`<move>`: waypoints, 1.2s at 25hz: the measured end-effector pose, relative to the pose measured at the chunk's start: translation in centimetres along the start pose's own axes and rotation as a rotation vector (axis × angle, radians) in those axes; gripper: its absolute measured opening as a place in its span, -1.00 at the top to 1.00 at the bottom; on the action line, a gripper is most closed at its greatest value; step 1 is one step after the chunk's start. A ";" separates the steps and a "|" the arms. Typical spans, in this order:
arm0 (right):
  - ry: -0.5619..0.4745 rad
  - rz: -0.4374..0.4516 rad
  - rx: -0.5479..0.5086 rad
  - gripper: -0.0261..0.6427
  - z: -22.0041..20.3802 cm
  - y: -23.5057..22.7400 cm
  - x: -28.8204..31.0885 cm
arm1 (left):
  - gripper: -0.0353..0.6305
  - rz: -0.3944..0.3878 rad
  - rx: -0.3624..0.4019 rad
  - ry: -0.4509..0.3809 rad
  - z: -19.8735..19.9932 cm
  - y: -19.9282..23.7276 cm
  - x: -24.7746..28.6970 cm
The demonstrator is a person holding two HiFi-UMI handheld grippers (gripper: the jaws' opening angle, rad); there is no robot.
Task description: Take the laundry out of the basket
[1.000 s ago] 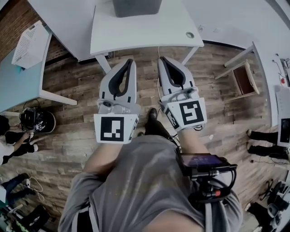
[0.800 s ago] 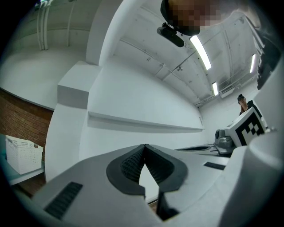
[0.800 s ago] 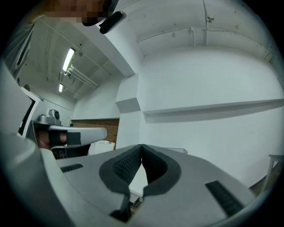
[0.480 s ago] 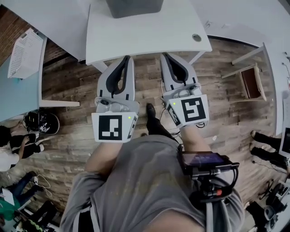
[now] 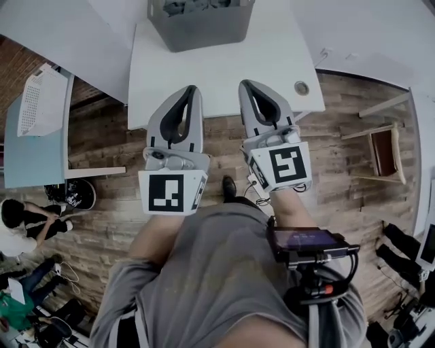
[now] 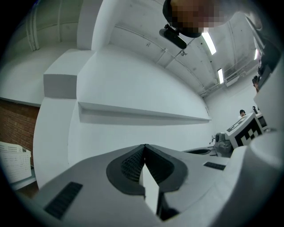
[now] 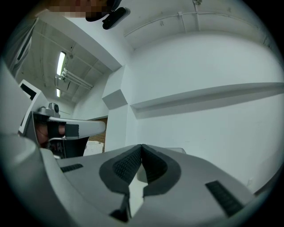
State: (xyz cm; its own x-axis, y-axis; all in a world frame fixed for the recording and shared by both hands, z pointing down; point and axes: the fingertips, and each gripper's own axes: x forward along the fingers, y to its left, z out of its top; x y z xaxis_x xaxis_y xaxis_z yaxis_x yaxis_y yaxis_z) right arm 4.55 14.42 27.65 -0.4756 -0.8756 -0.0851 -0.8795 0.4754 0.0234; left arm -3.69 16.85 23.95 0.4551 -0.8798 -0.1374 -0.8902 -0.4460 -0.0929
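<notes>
The laundry is a crumpled grey heap, and only its lower edge shows because the top of the head view cuts it off. It all sits inside the basket, a grey tub with plain solid walls, no holes that I can see. The basket stands at the far side of the white bench, about in the middle of it.

Both grippers are held side by side over the near edge of the bench, pointing toward the basket and well short of it. The left gripper has its fingers pressed together at the tips with nothing between them, and the right gripper is the same: closed and empty (each gripper view shows the dark ribbed pads meeting in a point).

Off to the left, a white perforated crate stands on a pale blue table; I can't make out anything in it. Wooden floor runs underneath everything.
</notes>
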 end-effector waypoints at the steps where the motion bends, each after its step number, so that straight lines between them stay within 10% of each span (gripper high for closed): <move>1: -0.008 0.005 0.001 0.90 0.2 -0.6 0.7 | 0.87 0.008 0.007 -0.006 0.2 0.3 0.8; 30: 0.005 0.015 -0.020 0.90 -1.0 -9.7 22.3 | 0.87 0.045 -0.034 0.013 -4.0 14.1 19.3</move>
State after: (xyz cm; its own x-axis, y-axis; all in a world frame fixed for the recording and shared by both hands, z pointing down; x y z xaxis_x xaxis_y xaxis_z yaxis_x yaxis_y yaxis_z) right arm 2.47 -9.85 26.53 -0.4889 -0.8687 -0.0791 -0.8723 0.4869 0.0450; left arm -7.59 -7.05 23.89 0.4145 -0.9010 -0.1277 -0.9100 -0.4111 -0.0532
